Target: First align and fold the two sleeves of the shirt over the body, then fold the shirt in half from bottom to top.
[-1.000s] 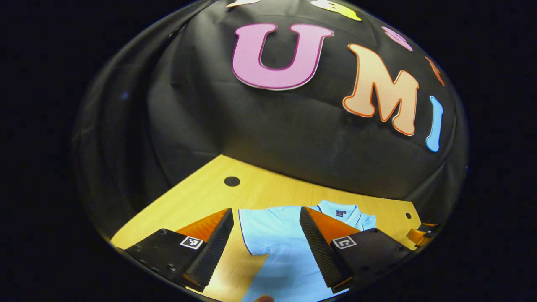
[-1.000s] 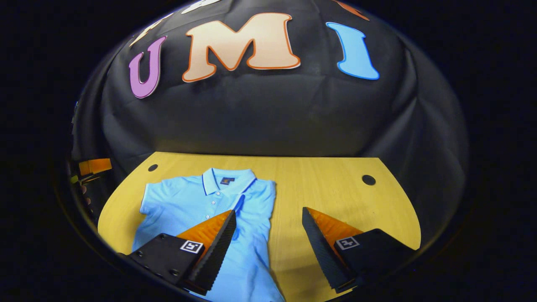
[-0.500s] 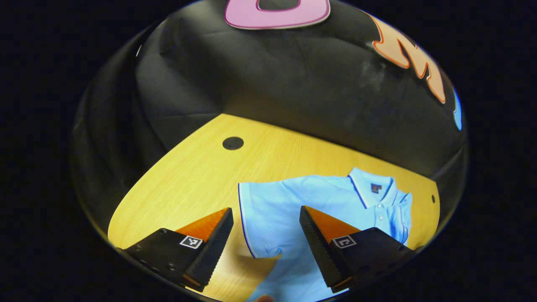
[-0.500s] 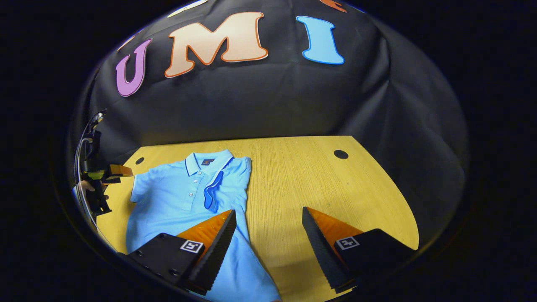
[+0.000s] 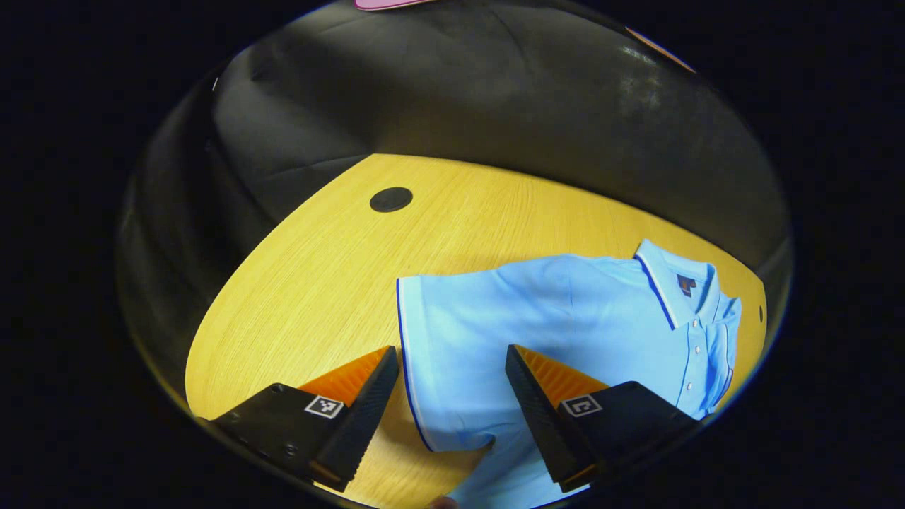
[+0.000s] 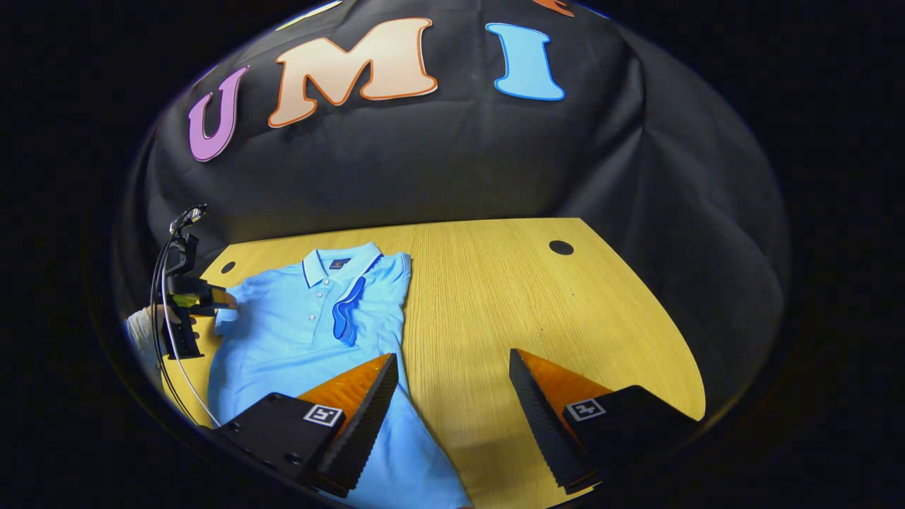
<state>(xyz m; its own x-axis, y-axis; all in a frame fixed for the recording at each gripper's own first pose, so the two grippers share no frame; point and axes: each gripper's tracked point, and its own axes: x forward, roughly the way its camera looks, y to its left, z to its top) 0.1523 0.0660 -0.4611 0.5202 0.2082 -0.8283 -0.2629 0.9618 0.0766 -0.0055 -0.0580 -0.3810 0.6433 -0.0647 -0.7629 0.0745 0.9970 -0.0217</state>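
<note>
I see one light blue polo shirt (image 5: 565,318) lying flat on the wooden table (image 5: 318,283), collar (image 5: 664,283) toward the booth's back wall. In the left gripper view, my left gripper (image 5: 449,406) hangs with its jaws wide apart and nothing between them under pressure. The spread-out sleeve (image 5: 445,353), edged with a dark blue stripe, lies below the gap: its cuff edge runs just beside the left-hand finger, and the other finger overlaps the shirt body. Whether either finger touches the cloth, I cannot tell.

In the right gripper view, my right gripper (image 6: 452,417) is also wide open and holds nothing. The shirt (image 6: 297,332) lies to the left of it; the left-hand finger overlaps the lower body of the shirt, while the right-hand finger stands over bare table (image 6: 530,297). The other sleeve (image 6: 353,314) is already folded onto the chest, its dark cuff beside the button placket.

I count one shirt, two sleeves, one folded and one flat, and two round dark holes (image 6: 561,247) in the tabletop. At the far left of the right gripper view, the left gripper (image 6: 212,300) sits at the shirt's flat sleeve, with a hand (image 6: 145,325) behind it.
</note>
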